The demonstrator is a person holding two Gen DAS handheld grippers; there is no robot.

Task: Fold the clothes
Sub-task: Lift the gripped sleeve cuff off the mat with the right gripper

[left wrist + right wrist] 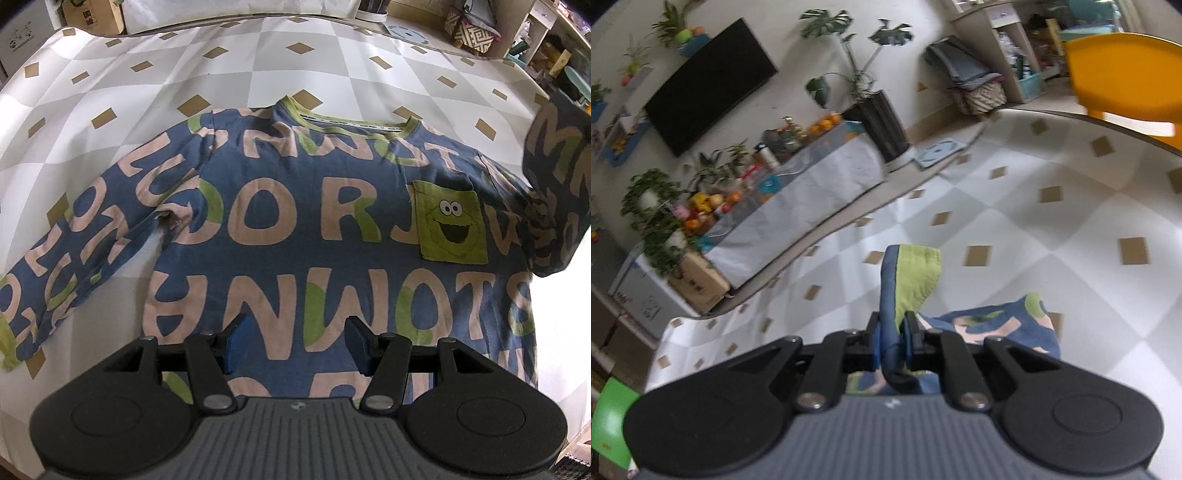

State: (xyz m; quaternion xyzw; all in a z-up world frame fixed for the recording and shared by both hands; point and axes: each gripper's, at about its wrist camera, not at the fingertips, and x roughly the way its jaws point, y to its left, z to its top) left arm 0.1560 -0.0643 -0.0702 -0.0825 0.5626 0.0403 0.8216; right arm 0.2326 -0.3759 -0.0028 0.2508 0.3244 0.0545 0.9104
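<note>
A blue long-sleeved shirt [332, 229] with pink and green letters and a green monster pocket [448, 221] lies face up on the checked tablecloth [221, 74], neck away from me. Its left sleeve [74, 240] is spread flat toward the left edge. My left gripper [297, 341] hovers open over the shirt's lower body, with nothing between its fingers. The other sleeve [557, 177] is lifted off the table at the right edge. My right gripper [892, 332] is shut on that sleeve's green cuff [916, 273], which sticks up past the fingertips above the tablecloth [1071, 229].
Beyond the table's far edge stand cardboard boxes [92, 18] and a patterned bag [472, 35]. The right wrist view shows a yellow chair [1126, 74], a potted plant [879, 122], a wall television [709, 85] and a cluttered side table [798, 188].
</note>
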